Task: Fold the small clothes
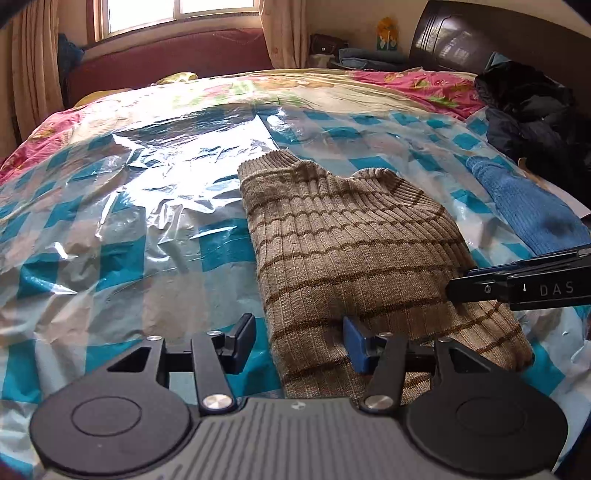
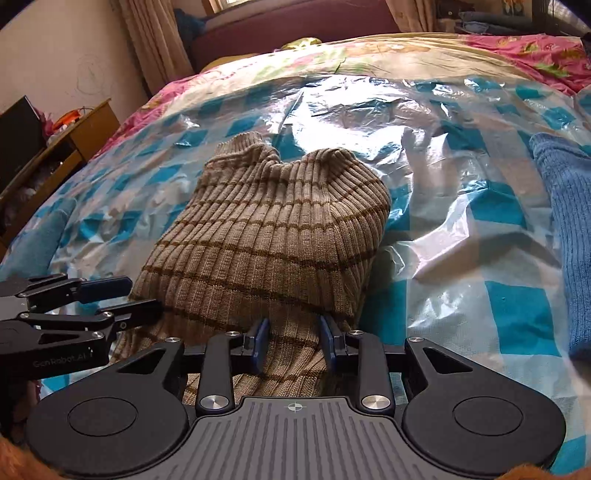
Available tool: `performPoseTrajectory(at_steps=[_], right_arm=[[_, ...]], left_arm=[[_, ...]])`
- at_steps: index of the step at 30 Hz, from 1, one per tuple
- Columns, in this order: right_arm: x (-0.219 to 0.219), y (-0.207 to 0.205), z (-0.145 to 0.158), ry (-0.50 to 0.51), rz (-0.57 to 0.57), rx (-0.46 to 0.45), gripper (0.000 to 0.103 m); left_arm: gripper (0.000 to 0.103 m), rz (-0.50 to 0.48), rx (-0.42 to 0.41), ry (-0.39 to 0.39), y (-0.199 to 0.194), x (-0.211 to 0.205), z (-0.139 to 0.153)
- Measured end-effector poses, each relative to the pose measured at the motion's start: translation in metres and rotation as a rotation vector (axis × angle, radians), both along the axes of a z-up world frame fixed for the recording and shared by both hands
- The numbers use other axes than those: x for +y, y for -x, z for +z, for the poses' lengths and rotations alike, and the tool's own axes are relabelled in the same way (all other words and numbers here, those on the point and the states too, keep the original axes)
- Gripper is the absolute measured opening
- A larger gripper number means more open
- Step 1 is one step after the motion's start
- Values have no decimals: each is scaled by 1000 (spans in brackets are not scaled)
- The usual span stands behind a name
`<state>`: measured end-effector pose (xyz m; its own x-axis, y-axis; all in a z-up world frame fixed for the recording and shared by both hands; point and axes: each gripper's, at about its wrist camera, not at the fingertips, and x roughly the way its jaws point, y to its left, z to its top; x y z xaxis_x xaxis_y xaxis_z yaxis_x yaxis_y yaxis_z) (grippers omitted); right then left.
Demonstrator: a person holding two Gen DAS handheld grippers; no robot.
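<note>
A home bedroom. A bed (image 1: pixel 406 85) with a floral quilt fills the room beneath a curtained window (image 1: pixel 177 11). A dark headboard (image 1: pixel 461 40) stands opposite a wooden cabinet (image 2: pixel 85 136).

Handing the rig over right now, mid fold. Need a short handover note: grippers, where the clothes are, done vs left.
Left gripper: jaws apart, straddling the near left edge of the tan striped sweater; pads not clearly pressing, so treat as open.
Right gripper: jaws narrower, at the sweater's near edge with knit between them; a firm grip cannot be confirmed.
Things: sweater lies on the checked plastic sheet on the bed, top layer already doubled over, a lower layer sticking out toward you. Blue knit garment lies to the right, untouched.
Done: at least one fold.
Left: finish and flatten the sweater, then the blue one.
</note>
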<state>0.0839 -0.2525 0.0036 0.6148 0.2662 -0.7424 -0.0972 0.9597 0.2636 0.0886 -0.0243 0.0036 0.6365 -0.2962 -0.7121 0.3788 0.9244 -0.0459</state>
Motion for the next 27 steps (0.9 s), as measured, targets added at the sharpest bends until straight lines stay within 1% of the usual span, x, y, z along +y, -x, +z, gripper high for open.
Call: performPoseTrajectory(at_steps=[2,4,6,9,12,13,14,15,16,19,25,27], right_arm=[[1,9,14,-1,-16,-33,31],[3,22,26,9,-16,-68,32],[4,35,31,-6,-11,-76,32],[6,52,26,-13,1,-63,32],[8,50,4,68,-26,1,32],[3,46,-4,86,-48,24,33],[-1,43,-7,65,-67,45,35],[-9,41,-9,18,-89,59,34],[-12,41,-7,-1,-103,52,34],[-12,45,2,25,-105,28,34],[7,67,23,36,-65,-17,34],[14,71,24,32,-48,-9,35]], left_arm=[[57,0,-23,1,8,2,9],[57,6,-29,0,15,5,14],[57,17,-31,5,22,10,15],[57,15,7,-2,27,11,5],[57,15,53,-48,27,6,-13],[57,20,57,-49,29,7,-15],[57,25,57,-39,30,8,-14],[57,26,57,-29,32,10,-12],[57,26,54,-25,33,11,-11],[57,21,44,-26,38,12,-5],[57,16,73,-35,44,8,-5],[58,20,83,-41,45,6,-7]])
